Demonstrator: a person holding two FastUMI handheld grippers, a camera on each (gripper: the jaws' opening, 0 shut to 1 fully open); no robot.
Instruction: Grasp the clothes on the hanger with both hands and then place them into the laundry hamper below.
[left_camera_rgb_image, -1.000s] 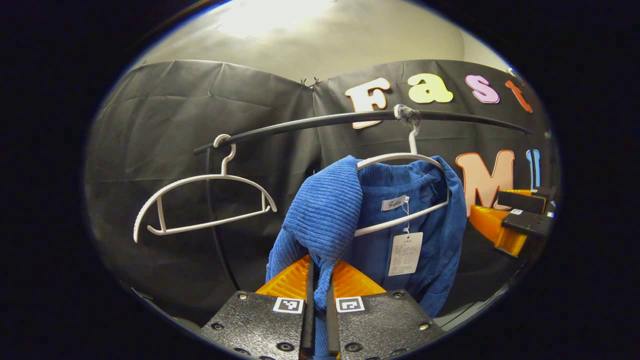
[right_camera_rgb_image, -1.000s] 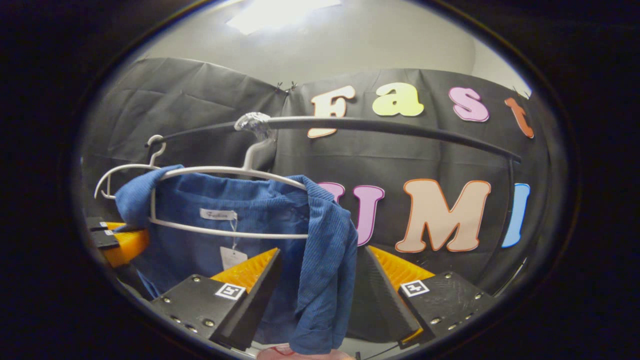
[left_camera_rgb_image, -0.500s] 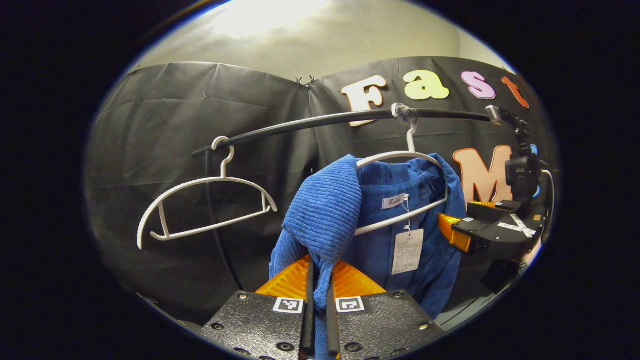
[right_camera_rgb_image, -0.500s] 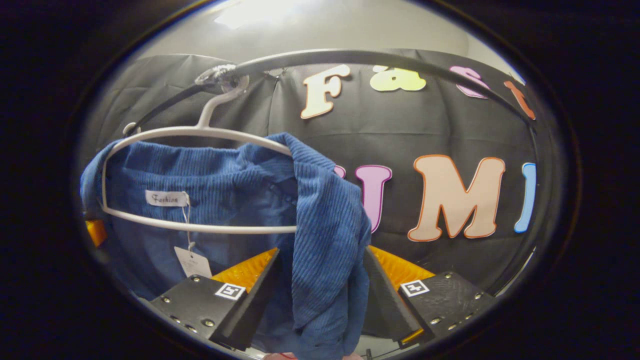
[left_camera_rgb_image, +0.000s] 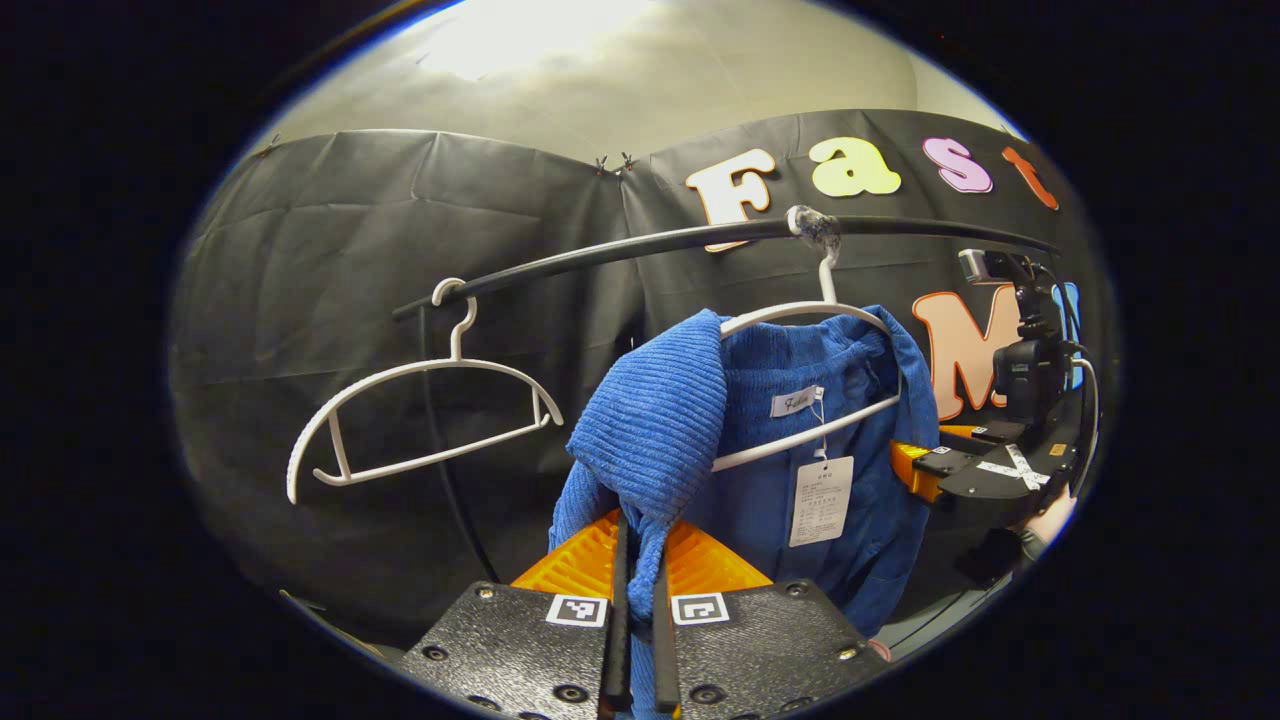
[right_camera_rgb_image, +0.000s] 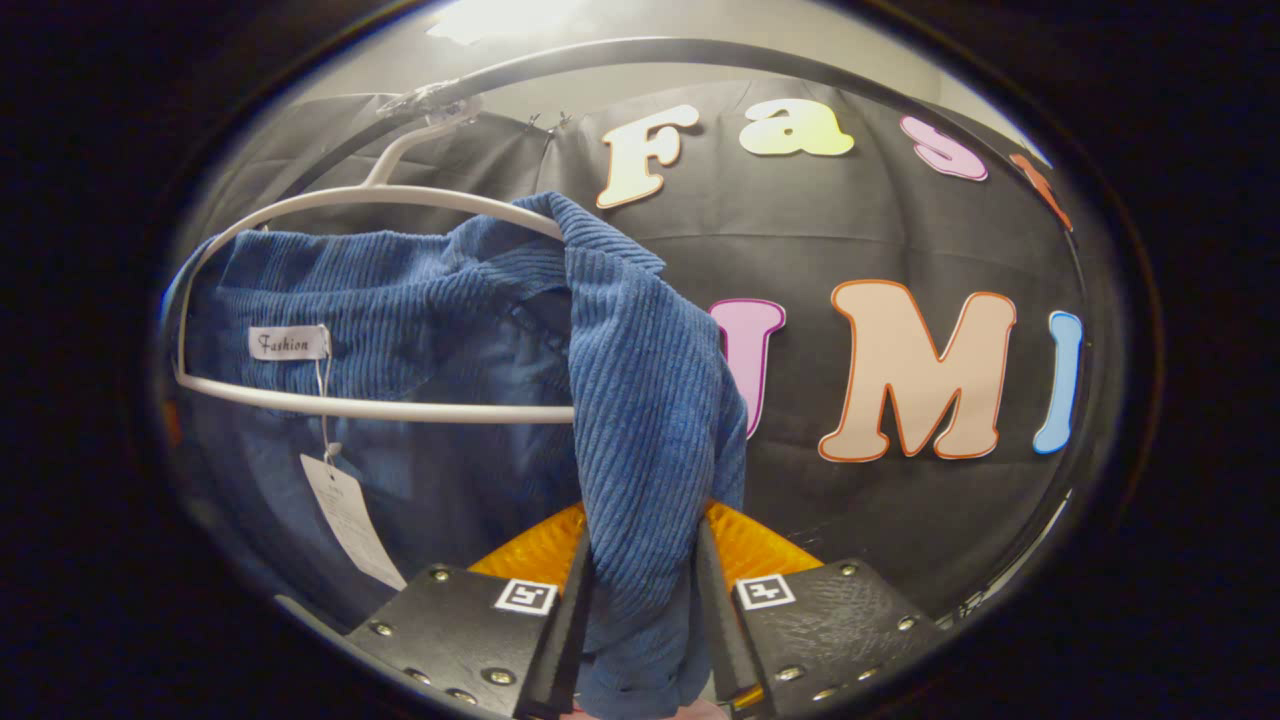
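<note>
Since half a second ago, the right hand-held gripper (right_camera_rgb_image: 640, 620) has narrowed its fingers from a wide gape onto the fold of blue cloth between them, and the hanger now sits higher and closer in the right gripper view.

Nearest in the left gripper view, the left hand-held gripper (left_camera_rgb_image: 637, 640) holds its two fingers almost together, clamped on a hanging fold of the blue corduroy shirt (left_camera_rgb_image: 660, 430). Straight ahead and above those fingers, the shirt drapes over a white hanger (left_camera_rgb_image: 800, 312), its collar label and a paper tag (left_camera_rgb_image: 820, 500) dangling on the inside. To the left of the gripper and farther off, an empty white hanger (left_camera_rgb_image: 420, 420) hangs from the same black rail (left_camera_rgb_image: 640, 245). At the right edge, beside the shirt's far shoulder, the right hand-held gripper appears with part of a hand (left_camera_rgb_image: 1045, 520) beneath it.

In the right gripper view, the right gripper's fingers stand narrowly apart with the shirt's (right_camera_rgb_image: 640, 400) front edge falling between them; both appear to press against the cloth, though the contact is partly hidden by the fold itself. Just above and to the left, the white hanger's (right_camera_rgb_image: 380, 410) lower bar crosses the shirt's inside, with the tag (right_camera_rgb_image: 345, 520) beneath it. Beyond, the rail (right_camera_rgb_image: 620, 50) arcs overhead before the black cloth wall (right_camera_rgb_image: 700, 260).
</note>
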